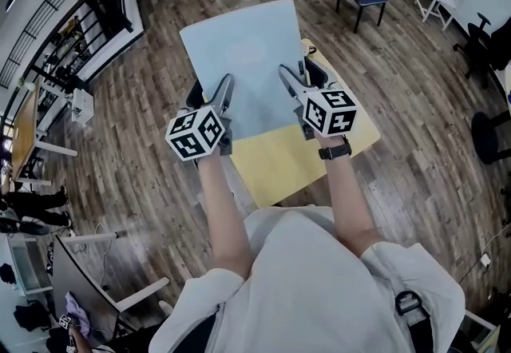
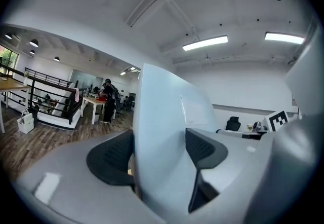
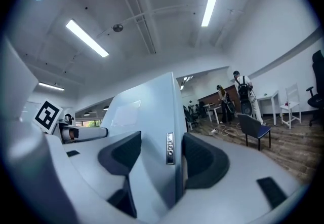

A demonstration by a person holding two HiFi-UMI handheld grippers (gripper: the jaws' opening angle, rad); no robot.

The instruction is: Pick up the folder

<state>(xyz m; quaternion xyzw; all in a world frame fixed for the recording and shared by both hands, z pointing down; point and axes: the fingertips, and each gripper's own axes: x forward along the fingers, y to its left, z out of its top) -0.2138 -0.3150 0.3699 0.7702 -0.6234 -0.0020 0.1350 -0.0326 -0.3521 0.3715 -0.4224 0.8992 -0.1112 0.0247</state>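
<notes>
You have the folder (image 1: 243, 64) held between both grippers, its near edge toward you and the rest reaching out over the yellow bench (image 1: 279, 172) and past its far side; it looks clear of the bench top. The left gripper (image 1: 226, 96) is clenched on the near left part of that edge, and its own view shows both pads pressed to the folder's faces (image 2: 162, 132). The right gripper (image 1: 289, 81) is likewise clamped on the near right part, with the sheet (image 3: 147, 116) pinched between its pads. The risk, as I judge it, is that all the grip sits along one edge. The long free end can droop or swing if you tilt or jerk, and the smooth cover may slide out of the pads. If your two hands drift apart, come together or twist against each other, the folder will likely buckle or tear free of one pair of jaws.
</notes>
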